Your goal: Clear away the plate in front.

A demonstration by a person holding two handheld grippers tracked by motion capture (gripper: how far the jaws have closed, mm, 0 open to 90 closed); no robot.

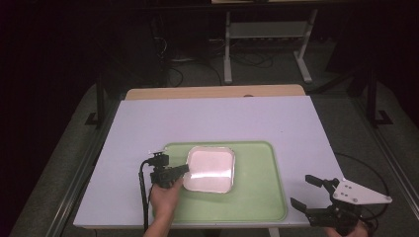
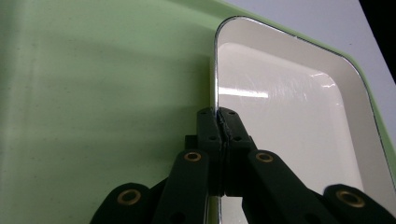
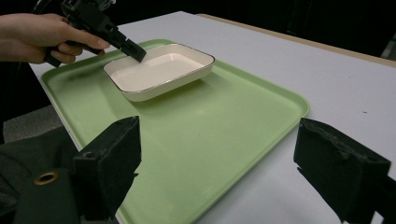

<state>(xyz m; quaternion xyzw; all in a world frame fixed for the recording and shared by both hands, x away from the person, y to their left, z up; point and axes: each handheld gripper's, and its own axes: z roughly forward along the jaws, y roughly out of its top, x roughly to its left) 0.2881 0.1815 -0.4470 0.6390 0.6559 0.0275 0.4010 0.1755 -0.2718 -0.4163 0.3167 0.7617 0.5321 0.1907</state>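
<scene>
A white rectangular dish (image 1: 210,168) with a dark rim sits on the left half of a pale green tray (image 1: 257,197). My left gripper (image 1: 185,169) reaches in from the dish's left side, its jaws shut on the rim. In the left gripper view, the black jaws (image 2: 218,114) pinch the thin edge of the dish (image 2: 289,121) above the tray (image 2: 93,93). My right gripper (image 1: 305,191) hovers open off the tray's right front corner, holding nothing. In the right gripper view, my right gripper (image 3: 224,168) faces the tray (image 3: 210,135), the dish (image 3: 159,70) and the left gripper (image 3: 138,53).
The tray lies on a white table top (image 1: 222,118) with a wooden strip (image 1: 212,92) along its far edge. Beyond the table, a metal stand (image 1: 267,39) and cables sit on the dark floor. The tray's right half is bare.
</scene>
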